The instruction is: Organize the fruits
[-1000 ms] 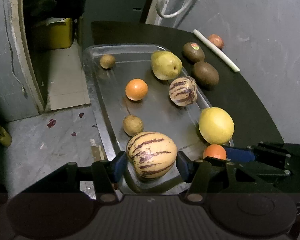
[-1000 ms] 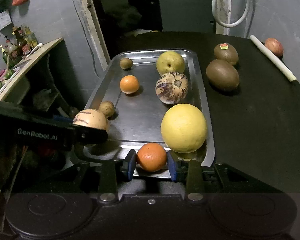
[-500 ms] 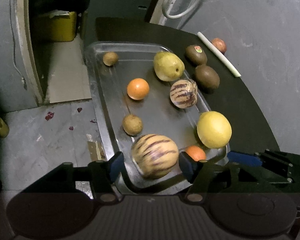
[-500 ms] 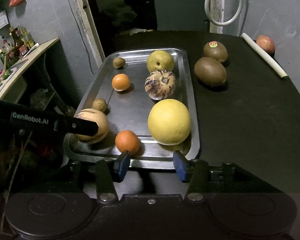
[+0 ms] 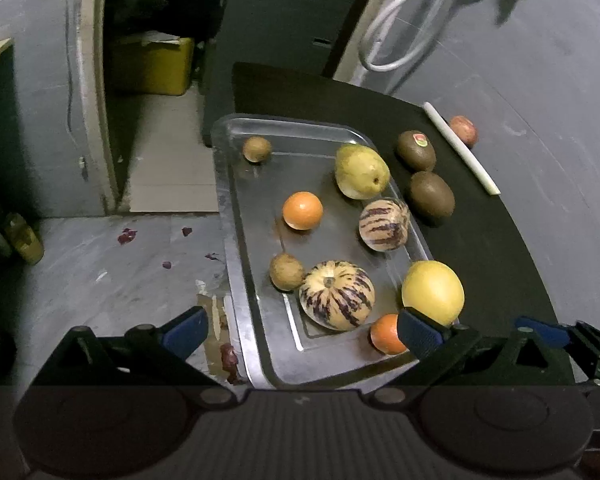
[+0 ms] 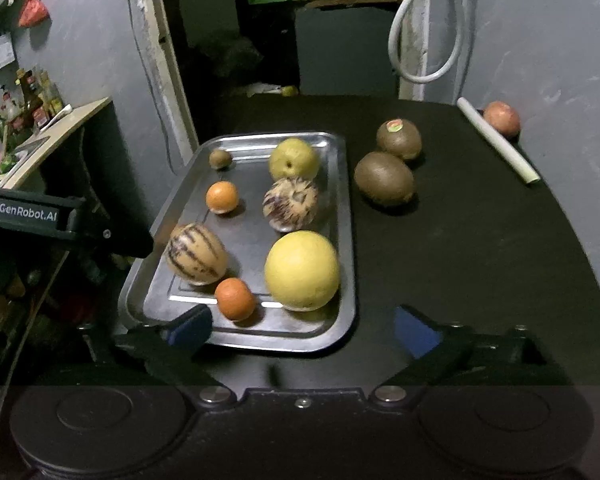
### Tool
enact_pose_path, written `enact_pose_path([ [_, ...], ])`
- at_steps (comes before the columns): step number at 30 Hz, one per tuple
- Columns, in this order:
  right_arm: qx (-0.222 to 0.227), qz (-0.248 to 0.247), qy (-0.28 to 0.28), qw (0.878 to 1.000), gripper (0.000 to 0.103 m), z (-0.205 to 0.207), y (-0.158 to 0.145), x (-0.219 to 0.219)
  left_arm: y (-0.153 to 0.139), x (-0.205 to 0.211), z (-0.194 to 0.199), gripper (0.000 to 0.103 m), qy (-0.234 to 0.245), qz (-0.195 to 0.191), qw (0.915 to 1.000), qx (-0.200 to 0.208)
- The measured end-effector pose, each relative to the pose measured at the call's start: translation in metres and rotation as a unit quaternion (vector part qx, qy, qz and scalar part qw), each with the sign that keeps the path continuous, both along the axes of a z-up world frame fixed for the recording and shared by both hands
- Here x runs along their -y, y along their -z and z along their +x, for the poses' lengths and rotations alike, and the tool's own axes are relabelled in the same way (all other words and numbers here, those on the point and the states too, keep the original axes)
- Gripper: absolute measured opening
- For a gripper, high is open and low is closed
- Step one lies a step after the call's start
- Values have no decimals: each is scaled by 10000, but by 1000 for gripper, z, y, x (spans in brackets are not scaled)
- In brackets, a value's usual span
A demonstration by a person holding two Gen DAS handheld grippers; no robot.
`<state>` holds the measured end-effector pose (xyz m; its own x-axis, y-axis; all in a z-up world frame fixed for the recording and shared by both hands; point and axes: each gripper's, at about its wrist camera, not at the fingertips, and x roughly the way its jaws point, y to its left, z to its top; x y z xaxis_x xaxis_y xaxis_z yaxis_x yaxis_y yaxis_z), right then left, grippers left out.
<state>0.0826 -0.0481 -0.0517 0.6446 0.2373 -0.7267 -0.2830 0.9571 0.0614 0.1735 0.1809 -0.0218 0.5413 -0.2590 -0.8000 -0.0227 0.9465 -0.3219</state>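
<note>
Both jaws swinging wide, nothing between them. Left gripper (image 5: 300,330) letting go above striped melon (image 5: 337,294), right gripper (image 6: 304,328) near small orange (image 6: 235,299). Both fruits resting inside metal tray (image 6: 342,216). Kiwis (image 6: 384,178) outside on black table (image 6: 480,240), probably next.

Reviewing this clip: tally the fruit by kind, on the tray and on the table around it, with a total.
Oranges: 2
Striped melons: 2
Small brown fruits: 2
Pear: 1
Large yellow citrus: 1
Kiwis, on the table: 2
Reddish fruit, by the wall: 1
Total: 11, with 8 on the tray.
</note>
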Motion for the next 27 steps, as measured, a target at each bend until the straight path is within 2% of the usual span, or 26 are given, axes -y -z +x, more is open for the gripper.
enact_pose_path([
  [7, 136, -85, 119, 9998, 102, -1, -4, 9, -6, 5, -2, 102, -95, 252, 9996, 16],
  [15, 12, -163, 347, 9993, 102, 3, 3, 23, -13, -1, 4, 102, -314, 1135, 9930, -112],
  [22, -349, -160, 612, 9974, 102, 10, 15, 42, -8, -20, 8, 102, -647, 1402, 9865, -548],
  [27, -485, -231, 691, 9962, 102, 14, 20, 52, -1, -26, 12, 102, -763, 1711, 9774, -979],
])
